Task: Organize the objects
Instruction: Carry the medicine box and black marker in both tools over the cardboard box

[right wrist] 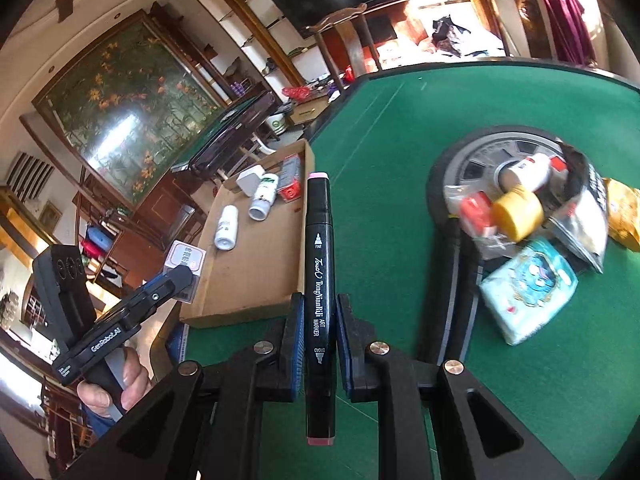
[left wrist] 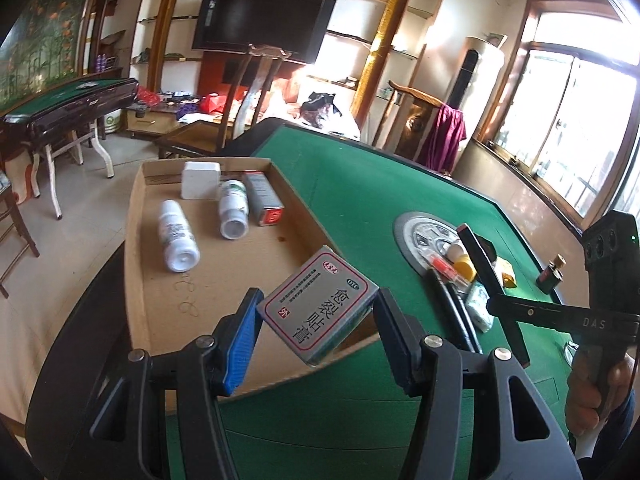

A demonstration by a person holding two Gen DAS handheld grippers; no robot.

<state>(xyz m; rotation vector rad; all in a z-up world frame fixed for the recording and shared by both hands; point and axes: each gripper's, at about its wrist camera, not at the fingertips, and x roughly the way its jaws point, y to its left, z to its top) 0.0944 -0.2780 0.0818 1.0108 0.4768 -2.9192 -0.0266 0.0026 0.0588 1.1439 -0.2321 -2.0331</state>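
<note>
My left gripper (left wrist: pixel 316 320) is shut on a grey medicine box (left wrist: pixel 318 306) with red-framed Chinese print, held tilted above the near end of a shallow cardboard tray (left wrist: pixel 168 292). The tray holds two white bottles (left wrist: pixel 178 236), a white square box (left wrist: pixel 200 180) and a grey-and-red box (left wrist: pixel 264 198). My right gripper (right wrist: pixel 318 320) is shut on a black art marker (right wrist: pixel 319 280), which stands upright between the pads above the green table. The tray (right wrist: pixel 256 280) and the left gripper (right wrist: pixel 160 288) with the box show at left in the right wrist view.
The green felt table (left wrist: pixel 360 184) has a round silver centre plate (left wrist: pixel 420 236). A pile on it includes a yellow-capped bottle (right wrist: pixel 518 210), a blue tissue pack (right wrist: pixel 528 288) and foil packets. A small dark bottle (left wrist: pixel 550 272) stands at right. Chairs stand beyond the table.
</note>
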